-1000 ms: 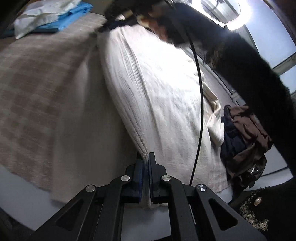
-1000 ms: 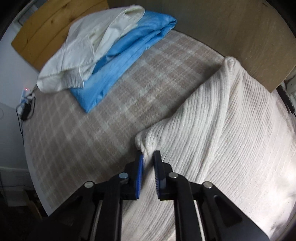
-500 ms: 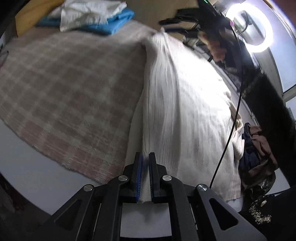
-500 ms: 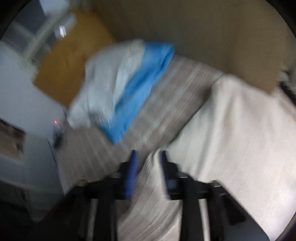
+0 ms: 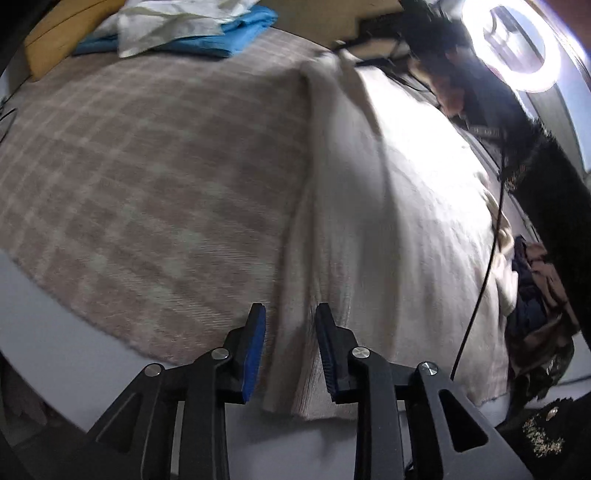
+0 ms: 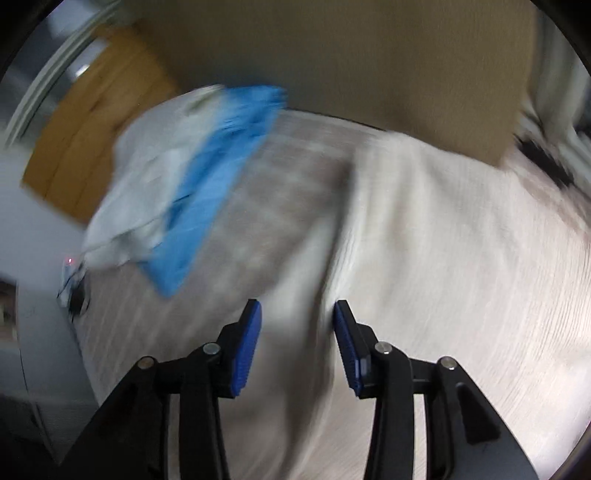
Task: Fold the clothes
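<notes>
Left wrist view: left gripper point(image 5: 290, 328) pointed steeply down over the near edge of the cream sweater point(image 5: 399, 221), jaws opening, folded edge lying between them but pads no longer pressing it. Sweater lay lengthwise on the plaid blanket point(image 5: 147, 177), one side already folded over. Blue and white folded pile point(image 5: 192, 26) sat at the far end, dark clothes point(image 5: 535, 306) heaped off to the right, beside a person's dark sleeve point(image 5: 554, 192). Right wrist view, blurred: right gripper point(image 6: 297, 332) had fingers spread, over the sweater point(image 6: 461, 258) edge, nothing pinched. Pile point(image 6: 192, 192) far left. Looked like the release at the end of a fold. Next probably: pull both clear, re-grip one end and bring it across for the second fold, keeping edges aligned.
</notes>
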Motion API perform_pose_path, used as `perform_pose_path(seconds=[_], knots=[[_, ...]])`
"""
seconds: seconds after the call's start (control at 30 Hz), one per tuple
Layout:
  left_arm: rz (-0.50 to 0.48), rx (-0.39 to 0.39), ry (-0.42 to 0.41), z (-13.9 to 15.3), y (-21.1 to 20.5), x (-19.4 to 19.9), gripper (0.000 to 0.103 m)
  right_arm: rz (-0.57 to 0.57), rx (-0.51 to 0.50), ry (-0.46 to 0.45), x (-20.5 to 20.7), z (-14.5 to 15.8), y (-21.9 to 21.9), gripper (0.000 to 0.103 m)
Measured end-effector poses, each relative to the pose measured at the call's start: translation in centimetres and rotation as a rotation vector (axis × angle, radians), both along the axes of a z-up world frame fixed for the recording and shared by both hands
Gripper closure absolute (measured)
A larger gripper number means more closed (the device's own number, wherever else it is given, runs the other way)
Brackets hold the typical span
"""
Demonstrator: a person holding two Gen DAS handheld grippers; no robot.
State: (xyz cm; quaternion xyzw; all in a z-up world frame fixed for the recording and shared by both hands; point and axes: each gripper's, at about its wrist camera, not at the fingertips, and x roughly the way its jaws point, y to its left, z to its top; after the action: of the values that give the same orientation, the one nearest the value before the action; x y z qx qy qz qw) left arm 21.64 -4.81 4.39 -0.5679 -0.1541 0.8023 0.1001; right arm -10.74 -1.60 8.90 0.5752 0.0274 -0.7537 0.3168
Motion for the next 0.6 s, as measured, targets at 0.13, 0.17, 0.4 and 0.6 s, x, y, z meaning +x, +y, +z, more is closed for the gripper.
perform_pose_path(seconds=[0.13, 0.17, 0.4, 0.6], knots=[[-0.042, -0.015, 0.023, -0.1, 0.9, -0.2, 0.076, 0.108, 0.120, 0.064, 3.5, 0.6, -4.3, 0.059], [-0.049, -0.018, 0.026, -0.1, 1.0, -0.2, 0.076, 0.114, 0.163, 0.082, 3.8, 0.3, -4.9, 0.059], [-0.120, -0.066, 0.057, 0.2, 2.3, 0.0, 0.093, 0.077, 0.299, 0.110, 3.2, -2.1, -5.6, 0.067], [-0.171, -0.029, 0.107, 1.5, 3.1, 0.4, 0.098, -0.053, -0.031, -0.016, 1.3, -1.3, 1.2, 0.091]])
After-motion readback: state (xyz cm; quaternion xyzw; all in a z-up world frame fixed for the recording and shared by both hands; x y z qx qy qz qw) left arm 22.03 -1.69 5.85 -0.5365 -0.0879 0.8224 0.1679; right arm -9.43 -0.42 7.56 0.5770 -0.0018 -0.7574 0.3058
